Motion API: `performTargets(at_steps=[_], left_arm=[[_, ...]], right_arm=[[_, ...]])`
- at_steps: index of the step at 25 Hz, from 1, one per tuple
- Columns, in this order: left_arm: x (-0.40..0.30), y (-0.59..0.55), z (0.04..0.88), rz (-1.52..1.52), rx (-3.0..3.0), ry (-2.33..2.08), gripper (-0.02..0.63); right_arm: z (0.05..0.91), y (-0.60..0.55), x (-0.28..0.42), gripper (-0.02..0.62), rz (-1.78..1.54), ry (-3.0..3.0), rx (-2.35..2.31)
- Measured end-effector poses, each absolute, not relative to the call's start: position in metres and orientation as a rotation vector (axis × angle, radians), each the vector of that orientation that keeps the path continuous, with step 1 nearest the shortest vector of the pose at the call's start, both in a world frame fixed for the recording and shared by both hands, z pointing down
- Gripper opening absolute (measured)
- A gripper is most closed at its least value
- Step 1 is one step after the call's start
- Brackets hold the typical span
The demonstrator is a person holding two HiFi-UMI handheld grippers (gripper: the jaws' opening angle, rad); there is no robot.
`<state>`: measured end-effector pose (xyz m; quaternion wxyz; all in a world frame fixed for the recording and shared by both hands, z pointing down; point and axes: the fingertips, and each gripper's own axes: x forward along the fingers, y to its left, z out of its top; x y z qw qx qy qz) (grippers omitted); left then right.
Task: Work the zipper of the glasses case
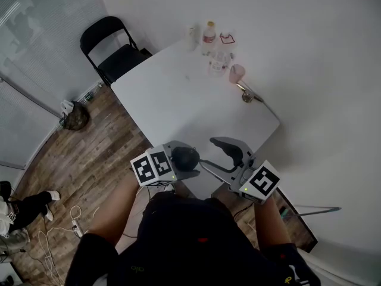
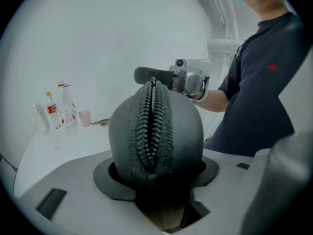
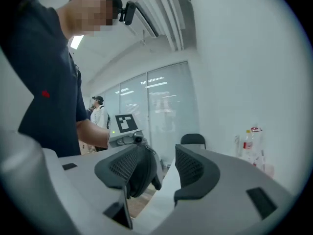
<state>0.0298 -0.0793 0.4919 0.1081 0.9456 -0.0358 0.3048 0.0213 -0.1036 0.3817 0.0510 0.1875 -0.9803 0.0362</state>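
Observation:
My left gripper [image 1: 180, 161] is shut on a dark grey glasses case [image 1: 186, 158], held above the near edge of the white table [image 1: 190, 100]. In the left gripper view the case [image 2: 155, 141] stands on end between the jaws. Its zipper [image 2: 152, 126] runs up the middle, parted along most of its length, with the pull [image 2: 153, 81] at the far top. My right gripper [image 1: 222, 158] is just right of the case, open. In the right gripper view its pads stand apart [image 3: 164, 173]; the case [image 3: 144, 173] shows just beyond the left pad, untouched.
Bottles and cups [image 1: 209, 37] cluster at the table's far end, with a pink cup [image 1: 237, 73] and a small metal object [image 1: 247, 95] nearer. A black folding chair [image 1: 116, 52] stands at the far left corner. Cables [image 1: 56, 243] lie on the wooden floor.

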Motion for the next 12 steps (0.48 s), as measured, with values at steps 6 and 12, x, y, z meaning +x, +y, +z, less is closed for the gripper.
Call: performTargets(at_steps=[6, 12], left_arm=[[0.040, -0.063, 0.485, 1.010, 2.835, 0.004, 0.264], [0.047, -0.064, 0.481, 0.977, 2.855, 0.032, 0.265]], right_arm=[[0.405, -0.077, -0.008, 0.275, 0.176, -2.939, 0.283], [0.404, -0.079, -0.010, 0.262, 0.193, -2.994, 0.265]])
